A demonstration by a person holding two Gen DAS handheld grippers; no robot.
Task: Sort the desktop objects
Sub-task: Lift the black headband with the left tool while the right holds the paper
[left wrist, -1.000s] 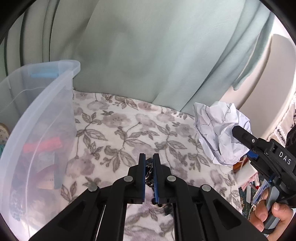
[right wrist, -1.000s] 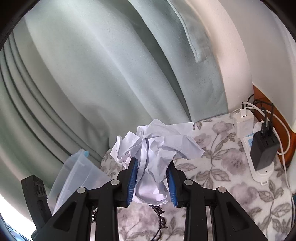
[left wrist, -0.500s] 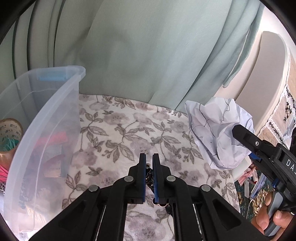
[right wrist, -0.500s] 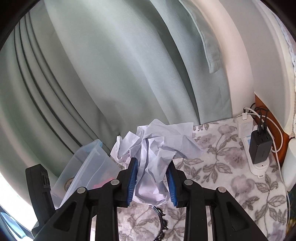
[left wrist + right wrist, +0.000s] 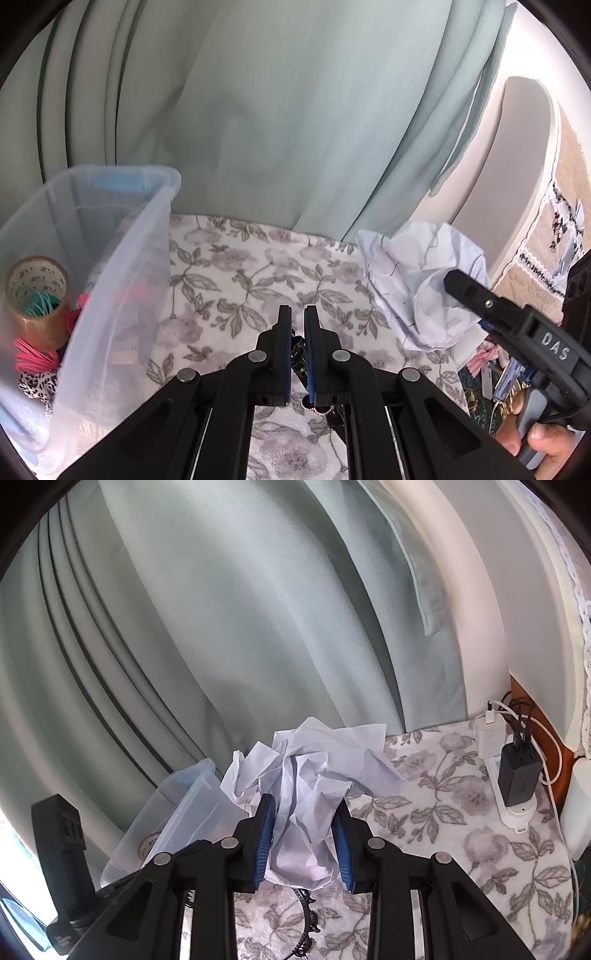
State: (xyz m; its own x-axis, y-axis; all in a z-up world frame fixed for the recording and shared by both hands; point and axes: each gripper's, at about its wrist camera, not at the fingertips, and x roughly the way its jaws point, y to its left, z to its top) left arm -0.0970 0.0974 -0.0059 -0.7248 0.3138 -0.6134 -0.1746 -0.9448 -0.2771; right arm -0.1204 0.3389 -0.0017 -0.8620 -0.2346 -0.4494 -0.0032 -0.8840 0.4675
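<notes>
- Far left, a clear plastic bin [image 5: 122, 258] stands on the flowered cloth [image 5: 236, 266], with a tape roll [image 5: 37, 291] and pink bands [image 5: 33, 356] inside.
- The left gripper [image 5: 296, 314] has its jaws nearly together, pinching a thin dark beaded piece [image 5: 298, 354] that hangs below them.
- To the right, the right gripper [image 5: 303, 805] clamps a crumpled paper ball [image 5: 306, 775], held off the cloth.
- Far right, a black charger [image 5: 517, 775] sits plugged in.
</notes>
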